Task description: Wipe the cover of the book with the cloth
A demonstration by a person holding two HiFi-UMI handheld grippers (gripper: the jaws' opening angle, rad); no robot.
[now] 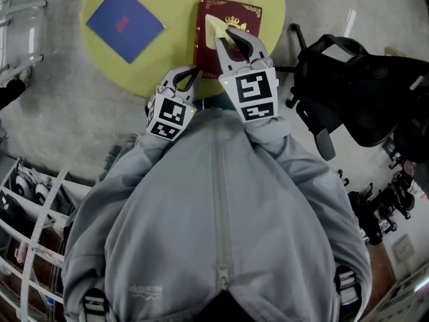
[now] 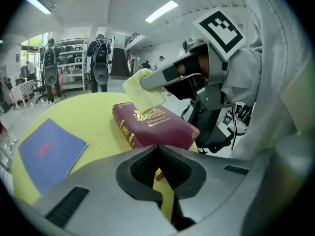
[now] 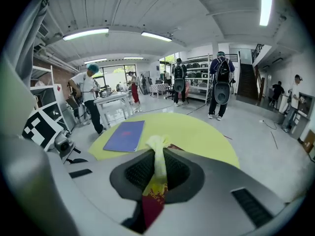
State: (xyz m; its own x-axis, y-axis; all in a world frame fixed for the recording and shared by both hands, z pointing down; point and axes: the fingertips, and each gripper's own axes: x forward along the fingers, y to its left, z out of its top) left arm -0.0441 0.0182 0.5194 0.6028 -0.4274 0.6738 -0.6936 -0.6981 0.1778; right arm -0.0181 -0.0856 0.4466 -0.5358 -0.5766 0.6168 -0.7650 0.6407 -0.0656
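Right gripper [image 1: 229, 37] is clamped on the bunched end of the yellow cloth [image 1: 216, 27]. Cloth drapes onto the maroon hardcover book [image 1: 238, 13], upper centre of frame on the yellow table [image 1: 171, 56]. Left gripper [image 1: 193, 74] closed, empty, at the table's near edge. Cloth limp and light. Book stiff, probably slides, so brace its spine.

Bright, even light from ceiling tubes [image 3: 86, 33]; strong fisheye warp, dark vignetted corners.

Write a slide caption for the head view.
Right claw holds a cloth on the maroon book; shut left claw beside it, over the yellow table.
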